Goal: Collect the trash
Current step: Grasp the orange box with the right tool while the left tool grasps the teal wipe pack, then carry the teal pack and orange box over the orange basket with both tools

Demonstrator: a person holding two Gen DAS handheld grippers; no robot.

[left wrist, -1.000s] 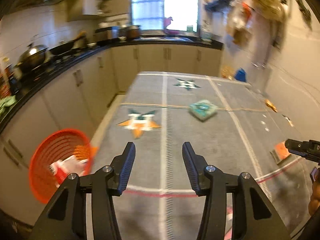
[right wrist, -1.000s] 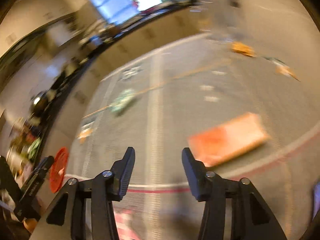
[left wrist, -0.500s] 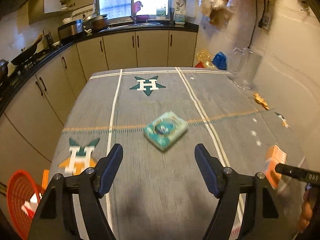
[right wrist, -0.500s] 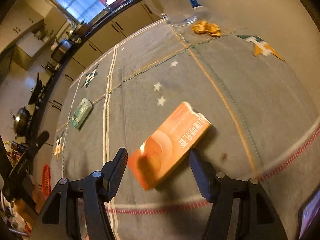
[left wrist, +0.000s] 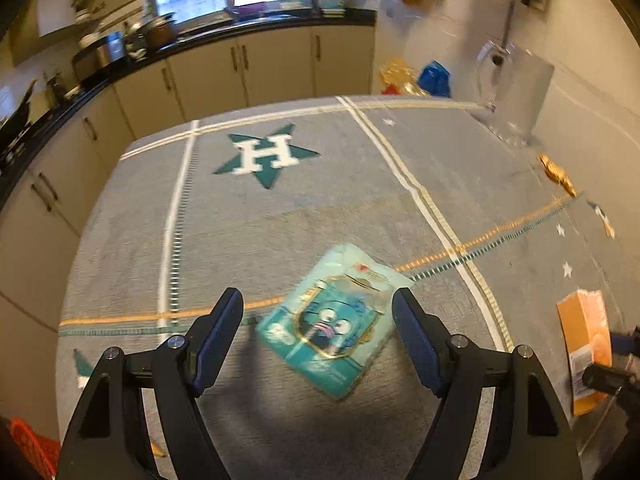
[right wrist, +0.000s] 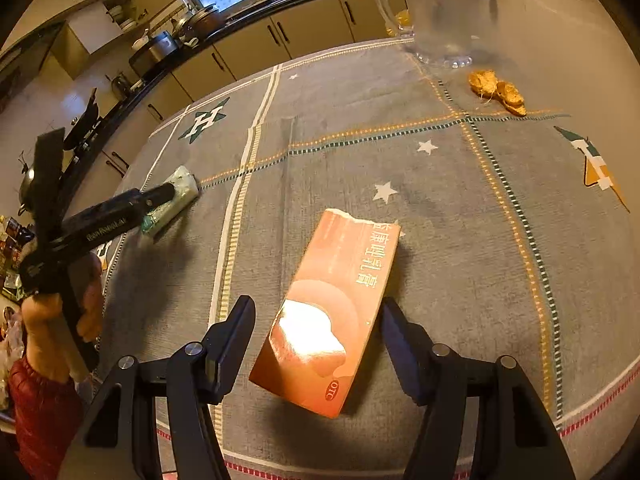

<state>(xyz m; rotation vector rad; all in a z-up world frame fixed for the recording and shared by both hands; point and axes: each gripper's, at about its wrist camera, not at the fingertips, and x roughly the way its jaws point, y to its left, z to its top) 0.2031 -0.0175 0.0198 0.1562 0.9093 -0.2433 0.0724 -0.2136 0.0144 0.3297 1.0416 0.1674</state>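
Left wrist view shows the left gripper point(left wrist: 318, 316) with its jaws spread wide and opening, straddling a teal packet point(left wrist: 334, 320) that lies flat on the grey tablecloth point(left wrist: 320, 200); the pads touch nothing. The packet's face is blurred, though it seems to carry a cartoon face in a gold frame. A green star on the cloth bears a white "H". The right gripper point(right wrist: 318, 332) is also parted, an orange carton point(right wrist: 328, 312) lying between its fingers, gripped by neither. The rectangular cardboard carton has a torn far end, Chinese print and a small "OTC" oval. A clear glass jug point(right wrist: 436, 12) stands at the table's far edge.
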